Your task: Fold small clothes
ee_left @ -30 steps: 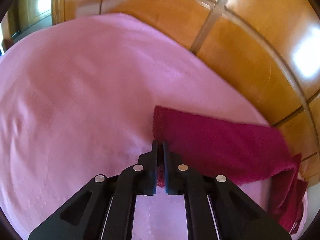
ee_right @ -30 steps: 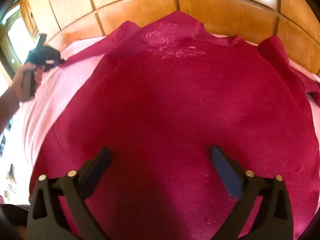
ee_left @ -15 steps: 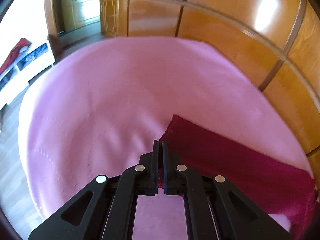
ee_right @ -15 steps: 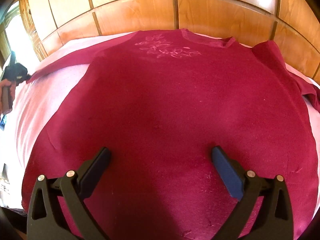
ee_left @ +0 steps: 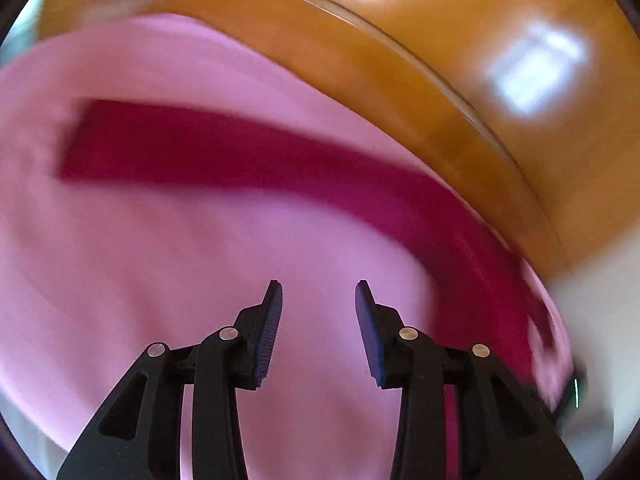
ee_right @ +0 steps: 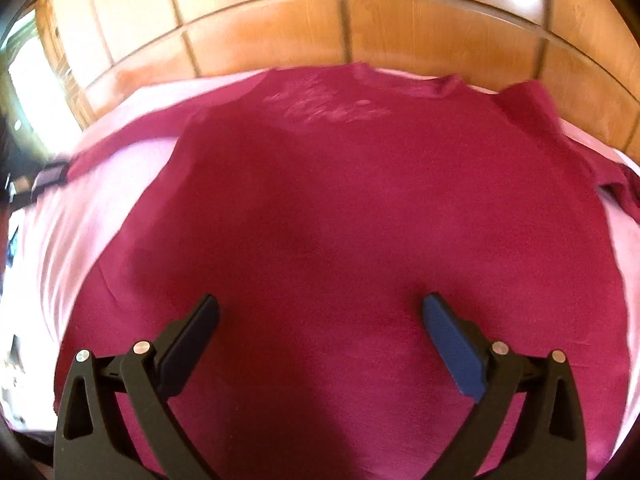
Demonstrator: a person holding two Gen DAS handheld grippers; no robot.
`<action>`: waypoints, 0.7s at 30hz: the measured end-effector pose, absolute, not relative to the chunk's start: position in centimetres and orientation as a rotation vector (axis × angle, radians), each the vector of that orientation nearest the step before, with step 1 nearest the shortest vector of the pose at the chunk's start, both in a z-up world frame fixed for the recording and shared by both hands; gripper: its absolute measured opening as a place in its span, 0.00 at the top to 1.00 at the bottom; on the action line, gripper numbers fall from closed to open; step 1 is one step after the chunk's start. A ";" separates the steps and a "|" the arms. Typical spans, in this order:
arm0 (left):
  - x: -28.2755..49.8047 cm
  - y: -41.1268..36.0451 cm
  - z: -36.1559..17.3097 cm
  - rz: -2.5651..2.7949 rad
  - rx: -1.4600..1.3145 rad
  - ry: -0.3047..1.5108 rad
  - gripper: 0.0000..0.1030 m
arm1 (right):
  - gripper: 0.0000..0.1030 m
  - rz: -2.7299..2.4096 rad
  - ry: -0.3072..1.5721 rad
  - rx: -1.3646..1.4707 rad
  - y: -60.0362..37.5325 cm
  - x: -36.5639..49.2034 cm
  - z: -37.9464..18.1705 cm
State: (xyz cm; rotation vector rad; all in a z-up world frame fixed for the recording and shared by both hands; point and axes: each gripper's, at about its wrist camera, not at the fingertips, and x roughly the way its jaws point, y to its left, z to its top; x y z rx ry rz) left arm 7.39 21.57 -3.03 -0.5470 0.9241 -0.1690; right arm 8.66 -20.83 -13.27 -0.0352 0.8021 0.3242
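A crimson long-sleeved top (ee_right: 340,208) lies spread flat on a pink sheet (ee_right: 80,220), collar towards the wooden headboard, with pale embroidery (ee_right: 324,106) near the neck. My right gripper (ee_right: 320,312) is wide open and empty, above the lower body of the top. In the left wrist view the top's sleeve (ee_left: 224,152) lies stretched out straight on the pink sheet (ee_left: 160,280). My left gripper (ee_left: 319,300) is open and empty, hovering over bare sheet below the sleeve. This view is blurred.
A wooden panelled headboard (ee_right: 360,20) runs along the far edge of the bed; it also shows in the left wrist view (ee_left: 460,80). The other sleeve (ee_right: 560,132) lies bunched at the right. The bed's left edge (ee_right: 28,240) drops away.
My left gripper was shut on the sleeve's cuff and pulled it outward; now it has opened, let the sleeve go and drawn back. My right gripper stays open above the top.
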 end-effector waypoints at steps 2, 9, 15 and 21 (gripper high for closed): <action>5.6 17.0 -3.8 -0.334 -0.511 0.984 0.65 | 0.03 0.227 0.782 0.011 -24.3 8.5 -12.5; 1.5 9.1 -7.3 -0.442 -0.372 1.088 0.83 | 0.03 -0.136 0.818 0.203 -38.3 6.1 -13.1; 1.6 9.7 -6.7 -0.389 -0.353 1.058 0.98 | 0.65 -0.046 0.857 0.192 -38.8 2.8 -14.6; 1.1 10.0 -7.2 -0.343 -0.318 1.100 0.98 | 0.88 0.010 0.866 0.128 -38.1 1.5 -15.1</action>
